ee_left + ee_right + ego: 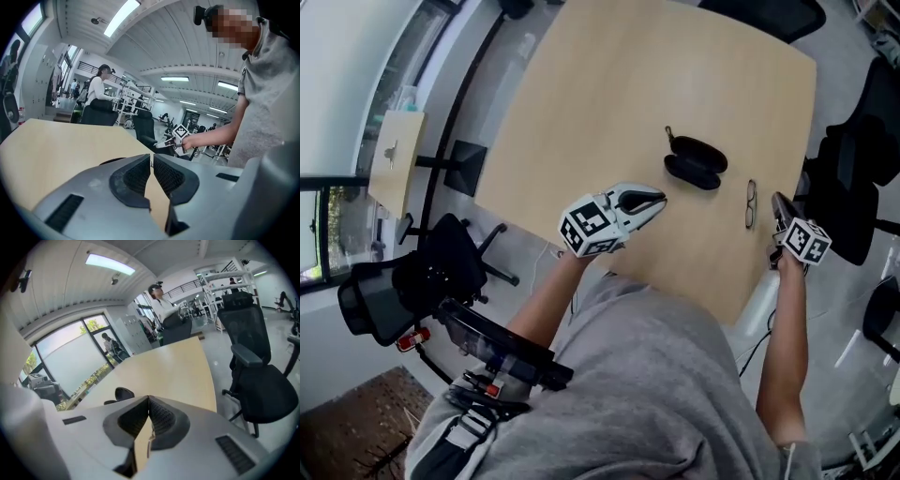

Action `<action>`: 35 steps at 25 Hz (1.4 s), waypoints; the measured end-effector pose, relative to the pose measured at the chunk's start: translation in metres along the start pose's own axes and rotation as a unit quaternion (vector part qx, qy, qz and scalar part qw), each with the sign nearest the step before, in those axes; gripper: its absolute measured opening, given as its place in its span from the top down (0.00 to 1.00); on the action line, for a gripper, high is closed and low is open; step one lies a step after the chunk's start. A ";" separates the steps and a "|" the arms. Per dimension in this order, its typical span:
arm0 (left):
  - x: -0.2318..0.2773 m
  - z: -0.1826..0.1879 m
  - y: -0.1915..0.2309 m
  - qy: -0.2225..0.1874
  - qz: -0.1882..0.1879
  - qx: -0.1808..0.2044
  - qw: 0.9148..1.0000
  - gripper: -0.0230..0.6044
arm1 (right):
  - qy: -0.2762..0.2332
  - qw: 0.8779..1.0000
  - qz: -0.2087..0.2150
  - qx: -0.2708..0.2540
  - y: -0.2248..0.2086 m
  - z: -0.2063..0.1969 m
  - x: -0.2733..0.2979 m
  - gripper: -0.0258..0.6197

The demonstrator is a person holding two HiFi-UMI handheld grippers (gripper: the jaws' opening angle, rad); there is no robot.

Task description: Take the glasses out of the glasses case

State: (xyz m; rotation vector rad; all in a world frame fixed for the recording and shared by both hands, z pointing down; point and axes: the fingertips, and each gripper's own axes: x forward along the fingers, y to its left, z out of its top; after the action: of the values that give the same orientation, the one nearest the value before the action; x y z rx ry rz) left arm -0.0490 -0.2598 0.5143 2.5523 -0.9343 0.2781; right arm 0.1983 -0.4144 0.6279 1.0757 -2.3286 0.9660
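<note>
A pale wooden table with rounded corners (609, 84) stands on a grey floor (508, 84). A black swivel office chair (441, 267) is near its corner.

One glasses case (695, 161), one pair of glasses (751, 203), two tools (659, 199) (777, 202), one table (609, 103).

light: bright, even; long white ceiling strip lamps (121, 18), daylight through large left window panes (70, 357) | shadows: faint, soft on pale wooden tabletop (609, 112) | gripper views: fisheye-bent, dark corners
</note>
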 end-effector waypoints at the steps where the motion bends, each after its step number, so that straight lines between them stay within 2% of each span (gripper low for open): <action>1: -0.002 0.004 -0.002 -0.009 0.005 -0.001 1.000 0.95 | -0.018 1.000 0.018 -0.009 0.014 0.011 -0.007 0.95; 4: -0.013 0.021 -0.010 -0.043 0.024 -0.011 0.999 0.95 | -0.065 0.994 0.074 -0.049 0.069 0.039 -0.035 0.95; 6: -0.024 0.035 -0.017 -0.070 0.036 -0.017 0.997 0.95 | -0.089 0.986 0.112 -0.090 0.114 0.051 -0.057 0.95; 11: -0.054 0.062 -0.036 -0.116 0.058 -0.006 0.992 0.95 | -0.144 0.952 0.202 -0.181 0.211 0.071 -0.119 0.95; 15: -0.083 0.076 -0.047 -0.133 0.072 0.011 0.988 0.95 | -0.183 0.930 0.227 -0.222 0.264 0.074 -0.163 0.95; 19: -0.115 0.084 -0.056 -0.153 0.086 0.024 0.984 0.95 | -0.198 0.917 0.231 -0.257 0.310 0.067 -0.192 0.95; 23: -0.152 0.086 -0.067 -0.167 0.084 0.045 0.981 0.95 | -0.210 0.912 0.225 -0.271 0.353 0.051 -0.209 0.95; 31: -0.251 0.047 -0.101 -0.177 0.045 0.086 0.979 0.95 | -0.234 0.916 0.173 -0.278 0.454 -0.014 -0.236 0.95; 35: -0.325 0.018 -0.126 -0.182 0.030 0.095 0.978 0.95 | -0.242 0.920 0.149 -0.270 0.520 -0.061 -0.254 0.95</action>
State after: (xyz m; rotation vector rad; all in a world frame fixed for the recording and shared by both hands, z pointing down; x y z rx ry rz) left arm -0.2116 0.0052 0.3562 2.8117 -1.1654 -0.0941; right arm -0.0439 0.0003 0.2986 0.7983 -2.9657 0.0914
